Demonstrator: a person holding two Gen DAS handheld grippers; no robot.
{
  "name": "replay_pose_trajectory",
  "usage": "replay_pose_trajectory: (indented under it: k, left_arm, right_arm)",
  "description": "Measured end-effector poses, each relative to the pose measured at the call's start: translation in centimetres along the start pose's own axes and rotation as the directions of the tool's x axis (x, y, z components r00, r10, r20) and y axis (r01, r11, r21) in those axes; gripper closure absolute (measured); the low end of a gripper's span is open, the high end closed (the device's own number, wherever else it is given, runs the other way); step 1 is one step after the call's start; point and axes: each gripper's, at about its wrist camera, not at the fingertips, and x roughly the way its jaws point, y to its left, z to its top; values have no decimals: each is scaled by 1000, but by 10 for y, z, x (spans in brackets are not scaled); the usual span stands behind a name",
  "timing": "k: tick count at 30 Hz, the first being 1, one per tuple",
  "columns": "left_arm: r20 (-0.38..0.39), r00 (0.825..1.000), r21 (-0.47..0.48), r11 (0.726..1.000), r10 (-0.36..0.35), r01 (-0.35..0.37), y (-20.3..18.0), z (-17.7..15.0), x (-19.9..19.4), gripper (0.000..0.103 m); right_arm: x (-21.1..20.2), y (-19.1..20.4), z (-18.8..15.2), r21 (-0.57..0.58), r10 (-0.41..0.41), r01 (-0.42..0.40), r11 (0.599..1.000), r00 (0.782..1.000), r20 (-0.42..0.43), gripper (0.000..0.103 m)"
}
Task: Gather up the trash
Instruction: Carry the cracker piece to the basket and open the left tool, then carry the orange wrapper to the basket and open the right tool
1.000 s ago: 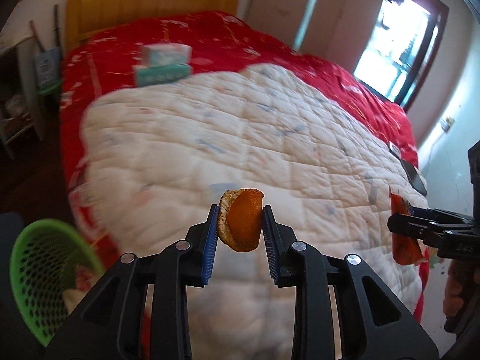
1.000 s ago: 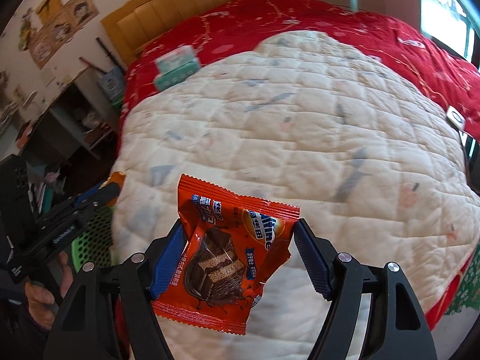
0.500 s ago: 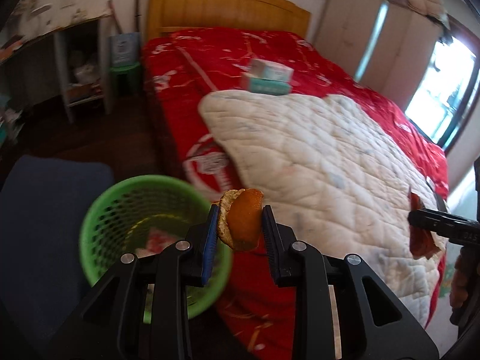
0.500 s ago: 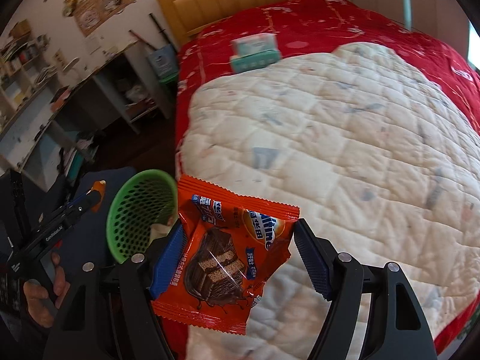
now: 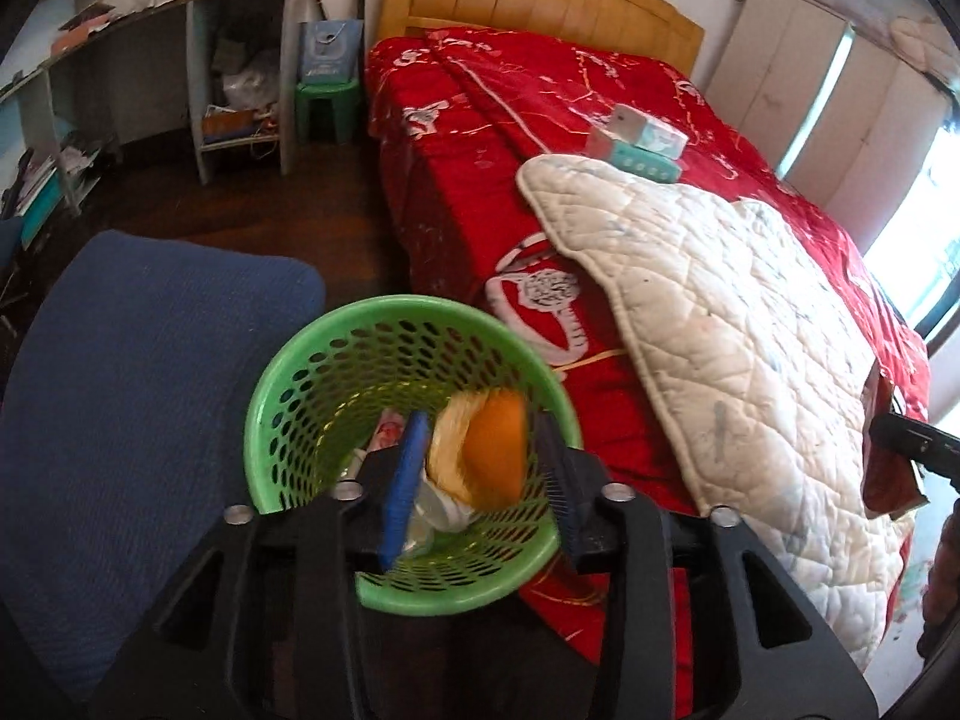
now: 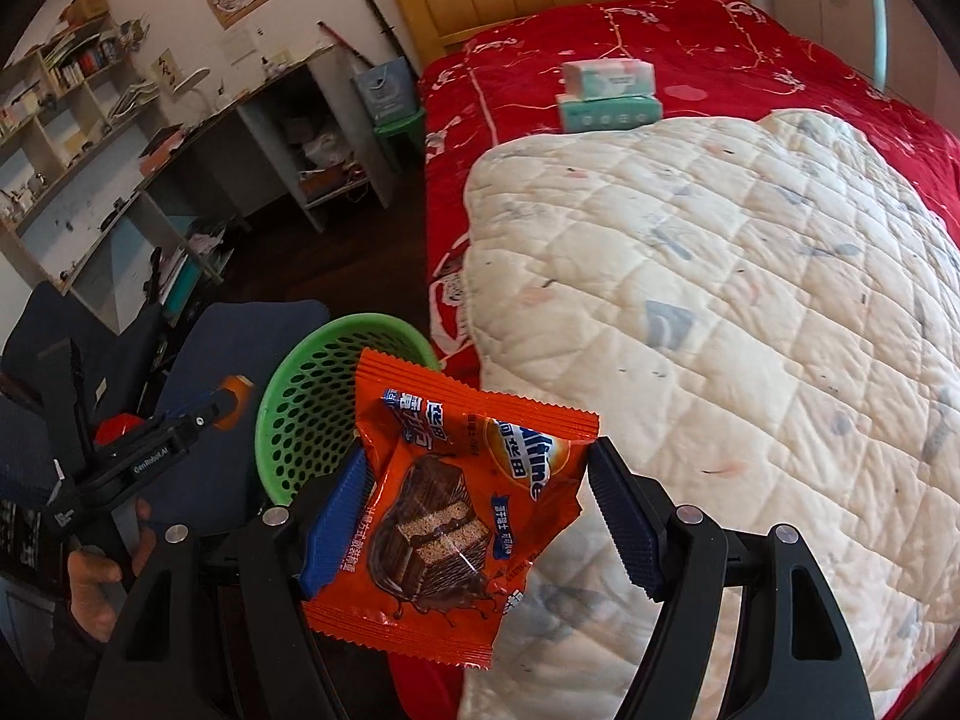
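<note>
My left gripper (image 5: 477, 468) hangs over the green mesh basket (image 5: 300, 372). An orange peel (image 5: 480, 450) sits between its jaws, and there are gaps on both sides of the peel. My right gripper (image 6: 477, 516) is shut on an orange snack wrapper (image 6: 456, 510), held beside the bed and just right of the basket (image 6: 312, 396). The left gripper (image 6: 225, 402) also shows in the right wrist view with the peel at its tip. Some trash lies in the basket's bottom.
A blue chair seat (image 5: 132, 396) is left of the basket. The bed has a red cover (image 5: 480, 138) and a white quilt (image 6: 750, 300). Two tissue boxes (image 6: 606, 96) lie near the headboard. A cluttered desk and shelves (image 6: 120, 180) line the left wall.
Both grippers swung left from over the bed toward the basket. The left gripper now hangs over the basket, and its jaws have widened around the peel. The right still grips the wrapper.
</note>
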Motion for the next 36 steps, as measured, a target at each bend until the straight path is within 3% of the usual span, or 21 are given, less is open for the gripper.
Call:
replay_pose_trajectory:
  k: [3, 6, 13, 22, 24, 32, 36]
  left_arm:
    - [3, 1000, -13, 1000, 15, -15, 8, -3, -2, 42]
    - [1, 1000, -30, 999, 12, -12, 15, -5, -3, 40]
    - [53, 997, -45, 998, 54, -51, 29, -9, -21, 22]
    - [50, 991, -34, 992, 123, -121, 42, -13, -33, 16]
    - [87, 986, -28, 990, 142, -140, 44, -15, -38, 16]
    - [76, 987, -70, 988, 143, -138, 57, -18, -46, 11]
    - [79, 982, -39, 985, 170, -167, 54, -21, -51, 9]
  right_arm:
    - [6, 9, 3, -14, 7, -7, 1000, 1000, -7, 33]
    - [13, 18, 6, -26, 17, -17, 1000, 1000, -15, 33]
    - [31, 41, 13, -53, 47, -49, 997, 998, -30, 33]
    - [67, 79, 21, -96, 88, -95, 991, 993, -79, 33]
    - [74, 88, 22, -103, 95, -104, 989, 992, -88, 32]
    - [106, 120, 28, -103, 121, -133, 986, 986, -115, 31]
    - [119, 132, 31, -98, 141, -152, 984, 984, -113, 24]
